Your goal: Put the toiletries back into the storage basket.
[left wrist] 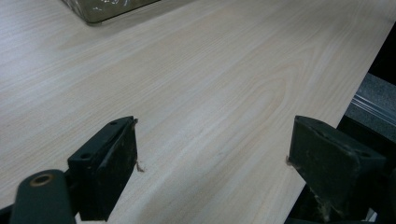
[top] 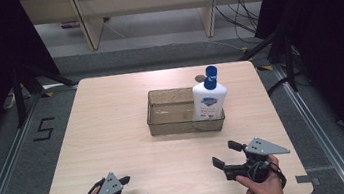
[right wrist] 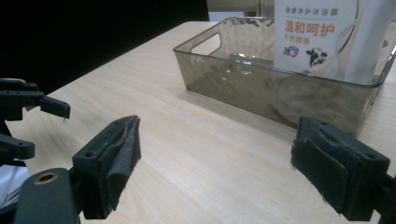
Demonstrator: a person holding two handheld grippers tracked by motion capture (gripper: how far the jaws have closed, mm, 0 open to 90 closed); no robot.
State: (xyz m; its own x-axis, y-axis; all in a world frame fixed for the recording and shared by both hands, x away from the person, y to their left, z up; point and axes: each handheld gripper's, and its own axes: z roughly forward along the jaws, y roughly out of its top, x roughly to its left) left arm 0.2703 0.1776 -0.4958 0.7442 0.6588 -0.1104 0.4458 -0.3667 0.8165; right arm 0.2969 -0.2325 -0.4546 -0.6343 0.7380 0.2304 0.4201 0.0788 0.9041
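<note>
Each hand-held gripper, left (top: 133, 189) and right (top: 225, 153), wide and holding nothing, lower frame.
I could topple the bottle (top: 209, 100) standing in the tray (top: 163, 124) mid-frame if I clip it.

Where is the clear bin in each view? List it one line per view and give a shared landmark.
High view: the bin sits mid-table, beyond both grippers.
Left gripper view: one corner of it cuts the top edge, left of centre.
Right gripper view: it fills the upper right, beyond the open jaws.
Shared landmark: the pale wooden table under it.
</note>
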